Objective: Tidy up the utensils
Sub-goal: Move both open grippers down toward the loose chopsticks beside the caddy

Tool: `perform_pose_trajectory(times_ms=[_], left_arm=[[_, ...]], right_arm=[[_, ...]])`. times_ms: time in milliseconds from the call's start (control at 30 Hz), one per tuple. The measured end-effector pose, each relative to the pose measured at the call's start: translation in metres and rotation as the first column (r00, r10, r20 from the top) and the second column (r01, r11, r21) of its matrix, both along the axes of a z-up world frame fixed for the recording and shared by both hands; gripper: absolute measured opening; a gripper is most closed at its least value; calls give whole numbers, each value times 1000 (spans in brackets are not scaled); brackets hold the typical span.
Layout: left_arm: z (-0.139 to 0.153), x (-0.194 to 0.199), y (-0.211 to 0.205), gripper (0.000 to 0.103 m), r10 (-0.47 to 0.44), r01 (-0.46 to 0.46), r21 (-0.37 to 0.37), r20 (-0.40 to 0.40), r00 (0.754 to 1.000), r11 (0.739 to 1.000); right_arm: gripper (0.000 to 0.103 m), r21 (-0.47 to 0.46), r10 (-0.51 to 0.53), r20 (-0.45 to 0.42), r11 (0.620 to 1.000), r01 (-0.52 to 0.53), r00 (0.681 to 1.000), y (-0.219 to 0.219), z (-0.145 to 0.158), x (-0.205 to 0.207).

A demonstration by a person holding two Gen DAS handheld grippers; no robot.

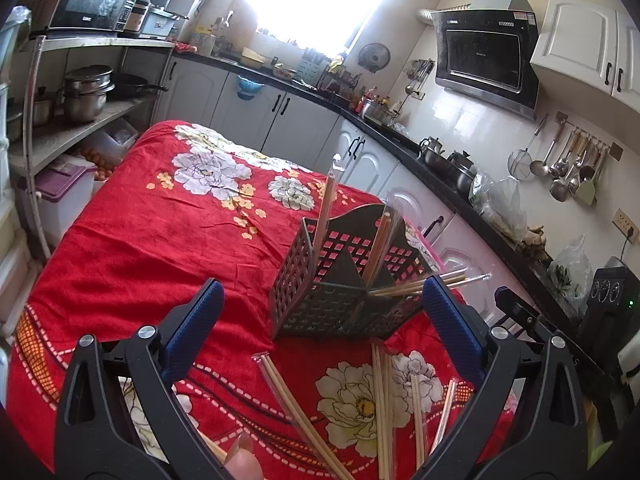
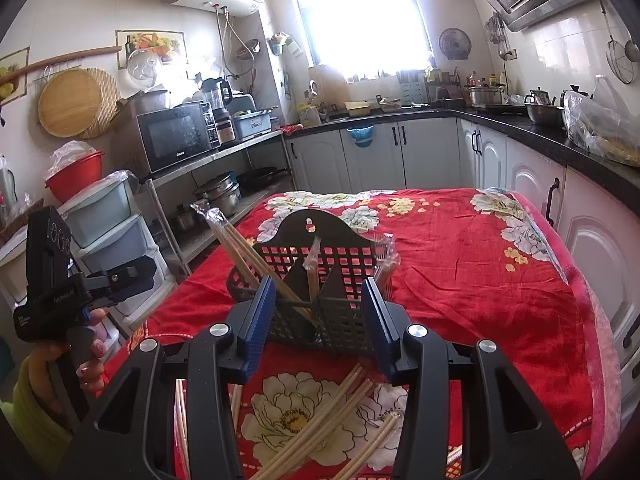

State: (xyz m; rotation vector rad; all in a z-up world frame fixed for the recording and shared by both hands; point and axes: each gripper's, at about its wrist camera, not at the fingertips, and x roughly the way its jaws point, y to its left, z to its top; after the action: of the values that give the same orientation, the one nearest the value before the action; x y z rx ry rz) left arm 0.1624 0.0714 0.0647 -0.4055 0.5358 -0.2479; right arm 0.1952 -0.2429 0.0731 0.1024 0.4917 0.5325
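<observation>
On the red floral tablecloth (image 1: 140, 240) the dark perforated plastic utensil caddy (image 1: 344, 280) stands at twelve o'clock from both grippers, several wrapped chopstick pairs upright inside. Loose wrapped bamboo chopsticks (image 2: 320, 412) lie beneath, long axes running roughly six to twelve. The left gripper (image 1: 324, 320) gapes wide, empty; the right gripper (image 2: 318, 324) is half-spread, holding nothing, nearer them. Only the right view shows the hand (image 2: 86, 354) gripping the left tool.
</observation>
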Motion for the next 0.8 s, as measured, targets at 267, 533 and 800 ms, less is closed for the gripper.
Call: perform_pose_trajectory(times_ms=[267,533,800], left_arm=[[-6,-3,-2,91,-4,4,1,-20,1000,1000],[-14,-3,-4,92,-6,6,3,-46,999,1000],[-25,-3,-9,92,-16,17,13,-83,996,1000]], right_arm=[[43,-14,7,-20,1000,-7,1000,0,-8,-4],[43,-24,11,-47,1000,-12,999,-1,-18,-5],[43,-35,16,-80,999,-18,997,-1,-31,-5]])
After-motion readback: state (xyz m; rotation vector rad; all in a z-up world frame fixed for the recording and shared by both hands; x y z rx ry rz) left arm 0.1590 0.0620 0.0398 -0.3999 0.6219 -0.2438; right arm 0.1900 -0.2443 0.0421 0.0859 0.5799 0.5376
